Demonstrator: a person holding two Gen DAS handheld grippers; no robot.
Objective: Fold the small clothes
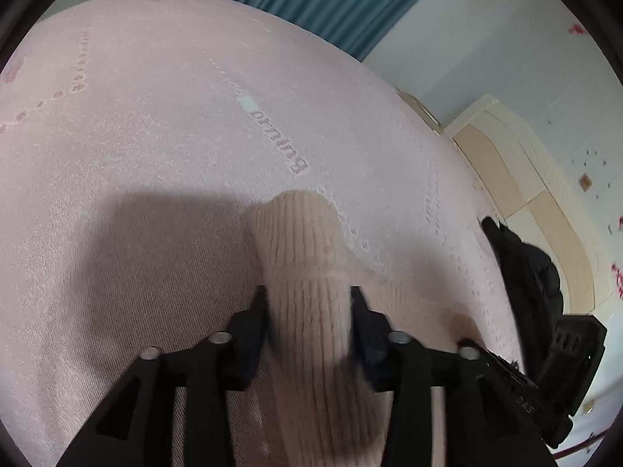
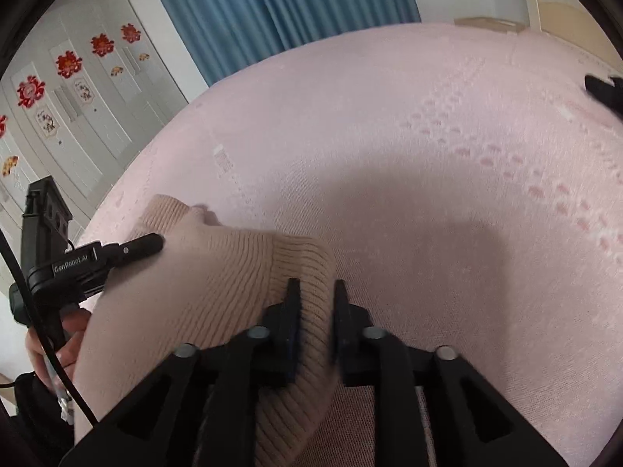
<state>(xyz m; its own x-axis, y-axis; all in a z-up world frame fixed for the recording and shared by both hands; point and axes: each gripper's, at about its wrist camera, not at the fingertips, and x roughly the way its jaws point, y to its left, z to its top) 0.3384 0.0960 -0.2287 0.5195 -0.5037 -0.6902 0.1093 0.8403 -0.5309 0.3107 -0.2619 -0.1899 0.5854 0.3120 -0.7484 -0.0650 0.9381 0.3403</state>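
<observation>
Beige ribbed knit garment [image 2: 218, 272] lies on the pink bedspread [image 2: 428, 179] (blue curtain [image 2: 272, 7] behind). Your left gripper [image 1: 308, 292] is clamped on one ribbed end, and your right gripper [image 2: 316, 286] pinches a ribbed edge.

Pink knitted bedspread [image 2: 428, 194] covering the whole work surface, with pink lettering [image 1: 278, 142]. Blue curtain [image 2: 272, 7] behind. White wardrobe doors [image 2: 97, 109] with red floral decals [image 2: 69, 64]. Black item, possibly a jacket [image 1: 525, 272], at bed edge.
</observation>
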